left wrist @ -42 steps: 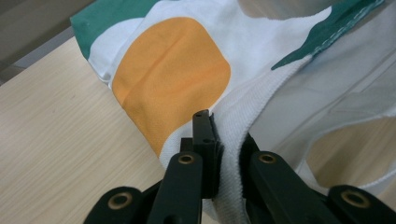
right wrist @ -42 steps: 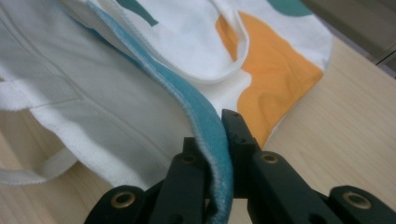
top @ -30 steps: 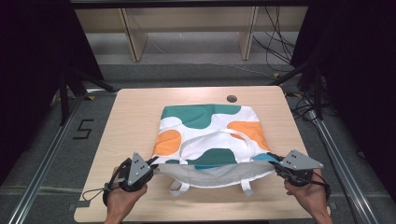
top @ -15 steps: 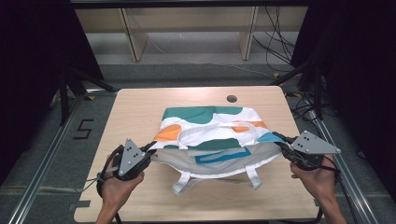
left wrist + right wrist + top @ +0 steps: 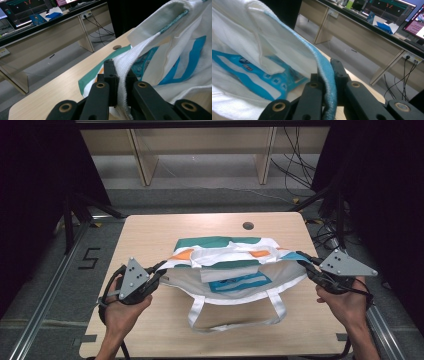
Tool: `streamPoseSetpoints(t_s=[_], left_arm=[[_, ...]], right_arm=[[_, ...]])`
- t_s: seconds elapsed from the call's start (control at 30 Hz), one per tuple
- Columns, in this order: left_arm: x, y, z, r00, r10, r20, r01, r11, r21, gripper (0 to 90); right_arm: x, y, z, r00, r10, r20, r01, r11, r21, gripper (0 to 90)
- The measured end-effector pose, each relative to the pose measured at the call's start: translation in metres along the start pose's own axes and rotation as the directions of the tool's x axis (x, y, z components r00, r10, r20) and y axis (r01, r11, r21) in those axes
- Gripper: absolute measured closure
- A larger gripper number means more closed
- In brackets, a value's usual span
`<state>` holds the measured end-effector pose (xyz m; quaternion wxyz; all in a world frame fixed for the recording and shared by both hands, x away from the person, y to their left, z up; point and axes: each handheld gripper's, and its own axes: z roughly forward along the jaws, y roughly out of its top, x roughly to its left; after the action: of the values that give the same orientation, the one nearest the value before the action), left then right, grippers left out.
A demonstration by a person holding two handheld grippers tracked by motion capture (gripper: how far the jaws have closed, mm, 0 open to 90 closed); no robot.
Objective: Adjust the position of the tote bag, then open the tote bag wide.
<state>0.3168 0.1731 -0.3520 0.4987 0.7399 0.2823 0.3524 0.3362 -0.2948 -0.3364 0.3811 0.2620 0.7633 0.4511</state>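
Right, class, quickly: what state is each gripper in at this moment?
Left gripper: closed on the tote bag's white rim.
Right gripper: closed on the bag's blue-edged rim at the other side.

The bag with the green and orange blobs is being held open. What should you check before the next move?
1. Left gripper pinches the white cloth tote bag with green and orange patches at its rim: ok.
2. Right gripper pinches the opposite blue-edged rim: ok.
3. Bag mouth pulled open: ok.
4. Blue and white packet lies inside: ok.
5. White strap handles lie loose on the light wooden table: ok.
6. Grip firm enough for lifting: cannot tell.
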Motion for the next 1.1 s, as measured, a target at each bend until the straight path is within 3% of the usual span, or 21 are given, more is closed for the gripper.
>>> streamPoseSetpoints(t_s=[0.2, 0.27, 0.33, 0.6, 0.63, 0.67, 0.83, 0.87, 0.93, 1.0, 1.1], left_arm=[[0.002, 0.014, -0.006, 0.9995, 0.028, -0.017, -0.029, 0.9990, -0.035, 86.8], [0.001, 0.022, -0.010, 0.9994, 0.031, -0.016, -0.032, 0.9972, -0.067, 86.9], [0.000, 0.027, -0.013, 0.9992, 0.038, -0.016, -0.039, 0.9958, -0.083, 86.9], [0.000, 0.042, -0.020, 0.9992, 0.034, -0.019, -0.037, 0.9905, -0.133, 86.9], [0.000, 0.044, -0.021, 0.9994, 0.029, -0.019, -0.031, 0.9898, -0.139, 86.8], [0.000, 0.045, -0.022, 0.9994, 0.029, -0.017, -0.031, 0.9891, -0.144, 86.9], [0.002, 0.053, -0.029, 1.0000, -0.006, 0.007, 0.007, 0.9815, -0.191, 86.9], [0.002, 0.055, -0.030, 0.9999, -0.008, 0.012, 0.010, 0.9805, -0.196, 86.8], [0.001, 0.059, -0.035, 0.9991, -0.018, 0.038, 0.026, 0.9756, -0.218, 86.8], [0.002, 0.062, -0.037, 0.9993, -0.005, 0.038, 0.013, 0.9767, -0.214, 86.8], [0.007, 0.058, -0.026, 0.9985, -0.033, 0.043, 0.041, 0.9788, -0.201, 86.7]], right_arm=[[-0.003, 0.012, -0.009, 0.9997, -0.024, 0.003, 0.024, 1.000, -0.015, 87.7], [-0.006, 0.019, -0.017, 0.9988, -0.046, 0.018, 0.047, 0.998, -0.041, 87.7], [-0.008, 0.024, -0.022, 0.9991, -0.040, 0.016, 0.041, 0.998, -0.050, 87.8], [-0.015, 0.042, -0.036, 0.9980, -0.059, 0.023, 0.060, 0.994, -0.086, 87.8], [-0.014, 0.043, -0.037, 0.9993, -0.037, 0.009, 0.038, 0.996, -0.081, 87.8], [-0.016, 0.046, -0.039, 0.9973, -0.068, 0.027, 0.070, 0.993, -0.094, 87.9], [-0.016, 0.056, -0.047, 0.9962, -0.079, 0.036, 0.083, 0.991, -0.105, 87.9], [-0.014, 0.058, -0.049, 0.9978, -0.064, 0.019, 0.065, 0.992, -0.108, 87.9], [-0.016, 0.060, -0.053, 0.9967, -0.072, 0.037, 0.076, 0.989, -0.125, 87.9], [-0.016, 0.061, -0.056, 0.9985, -0.052, 0.017, 0.054, 0.990, -0.131, 87.9], [-0.019, 0.061, -0.053, 0.9981, -0.058, 0.020, 0.060, 0.990, -0.124, 87.9]])
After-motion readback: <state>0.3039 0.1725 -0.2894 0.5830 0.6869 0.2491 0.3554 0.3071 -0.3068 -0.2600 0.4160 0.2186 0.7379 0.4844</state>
